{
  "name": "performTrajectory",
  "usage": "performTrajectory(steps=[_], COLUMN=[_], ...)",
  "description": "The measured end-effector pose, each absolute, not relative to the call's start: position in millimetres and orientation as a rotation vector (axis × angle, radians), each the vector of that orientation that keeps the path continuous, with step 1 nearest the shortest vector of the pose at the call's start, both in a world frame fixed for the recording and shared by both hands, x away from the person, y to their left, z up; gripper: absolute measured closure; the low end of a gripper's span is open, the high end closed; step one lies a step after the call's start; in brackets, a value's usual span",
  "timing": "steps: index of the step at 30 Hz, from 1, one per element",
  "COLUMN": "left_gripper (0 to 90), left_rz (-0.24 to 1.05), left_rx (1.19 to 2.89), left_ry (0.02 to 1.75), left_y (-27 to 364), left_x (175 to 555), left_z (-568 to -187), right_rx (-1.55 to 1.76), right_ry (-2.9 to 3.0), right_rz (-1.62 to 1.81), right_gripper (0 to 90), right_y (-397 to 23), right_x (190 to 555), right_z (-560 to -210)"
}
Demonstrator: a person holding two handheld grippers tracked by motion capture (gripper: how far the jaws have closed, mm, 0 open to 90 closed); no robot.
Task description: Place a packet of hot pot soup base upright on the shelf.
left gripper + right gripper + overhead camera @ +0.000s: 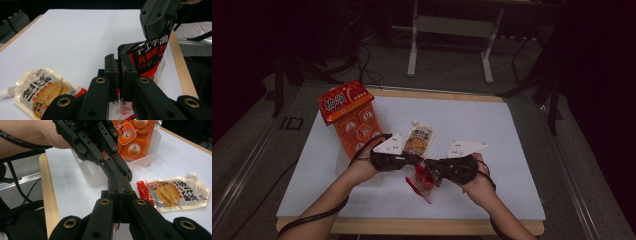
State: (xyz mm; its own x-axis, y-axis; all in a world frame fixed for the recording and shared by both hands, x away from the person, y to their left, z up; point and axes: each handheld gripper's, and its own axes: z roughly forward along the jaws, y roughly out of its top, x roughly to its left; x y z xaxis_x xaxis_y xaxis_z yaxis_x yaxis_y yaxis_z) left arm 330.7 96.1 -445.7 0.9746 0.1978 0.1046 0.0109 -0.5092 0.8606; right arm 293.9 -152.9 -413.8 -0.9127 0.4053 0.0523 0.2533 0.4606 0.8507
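Both claws pinching red-black sauce packet [426, 178], crumpled

The red-black sachet [150, 58] is glossy plastic film with a clear, crinkled lower part; the pale pouch [175, 192] is shiny smooth foil-like plastic with a white spout; the orange pack [348, 114] looks glossy; the tub [140, 161] is translucent plastic; the gripper [119, 75] is matt black plastic with brass-coloured rivets; the table [492, 125] has a matt white top and a wood edge.
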Motion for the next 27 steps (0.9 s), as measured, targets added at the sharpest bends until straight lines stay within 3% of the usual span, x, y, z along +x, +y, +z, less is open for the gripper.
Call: performTrajectory(steps=[10, 27], left_gripper=[87.8, 87.8], left_rz=[0.246, 0.295], left_rx=[2.059, 2.04], left_ry=[0.126, 0.186], left_y=[102.5, 120.4], left_x=[326.3, 318.2], left_z=[-440.3, -401.7], right_rx=[0.611, 0.664], right_ry=[2.497, 2.33], right_rz=[1.477, 1.634], right_gripper=[88.8, 47.1], right_y=[-158.1, -188.0], right_x=[293.3, 286.4], right_z=[-409.1, -382.3])
